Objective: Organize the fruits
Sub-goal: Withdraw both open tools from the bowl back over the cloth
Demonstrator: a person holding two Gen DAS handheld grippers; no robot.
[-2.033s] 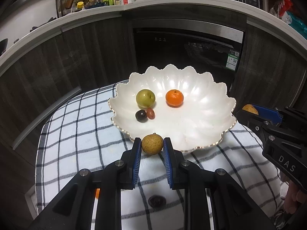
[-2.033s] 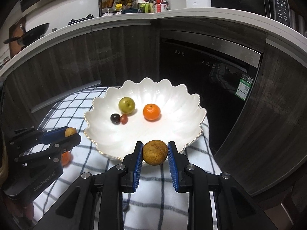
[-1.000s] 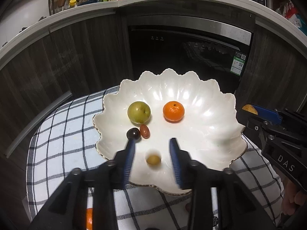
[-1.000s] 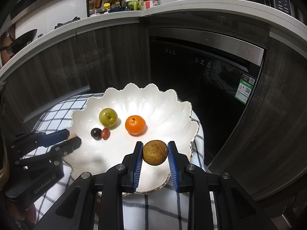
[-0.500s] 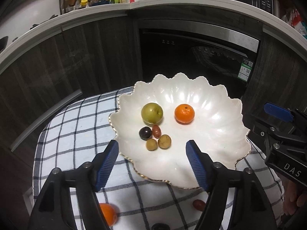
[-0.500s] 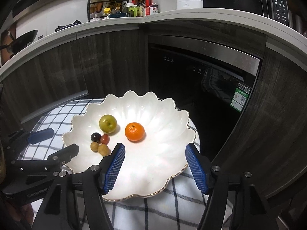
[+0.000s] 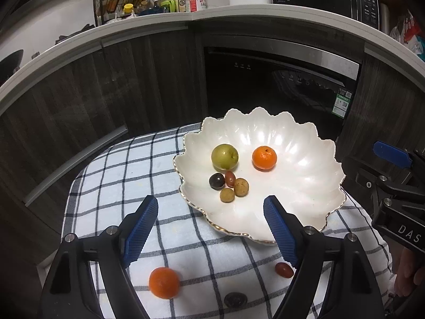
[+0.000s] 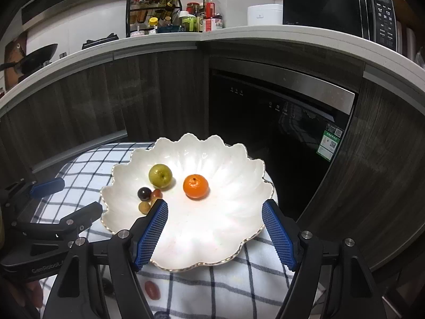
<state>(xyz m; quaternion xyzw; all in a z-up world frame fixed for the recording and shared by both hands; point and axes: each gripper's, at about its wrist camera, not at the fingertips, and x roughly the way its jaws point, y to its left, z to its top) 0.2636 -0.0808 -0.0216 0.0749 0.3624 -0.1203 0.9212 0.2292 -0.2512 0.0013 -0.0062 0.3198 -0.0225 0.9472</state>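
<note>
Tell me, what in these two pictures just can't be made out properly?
- Dark round fruit on the checked cloth, left wrist view: half behind the bottom edge, kind unclear.
- Second tan fruit in the white dish, right wrist view: mostly behind the right claw's blue pad.
- Bottle labels on the counter rack, right wrist view: too small to read.
- Person's hand, left wrist view: cut off by the edge.

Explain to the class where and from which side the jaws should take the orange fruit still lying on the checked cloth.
Grip the orange fruit across its widest middle, coming down from above with the left gripper, whose jaws have just been opening and are empty. It is round and sits free on the checked cloth, so any pair of opposite sides should serve; a low, centred hold probably keeps it from rolling out.
</note>
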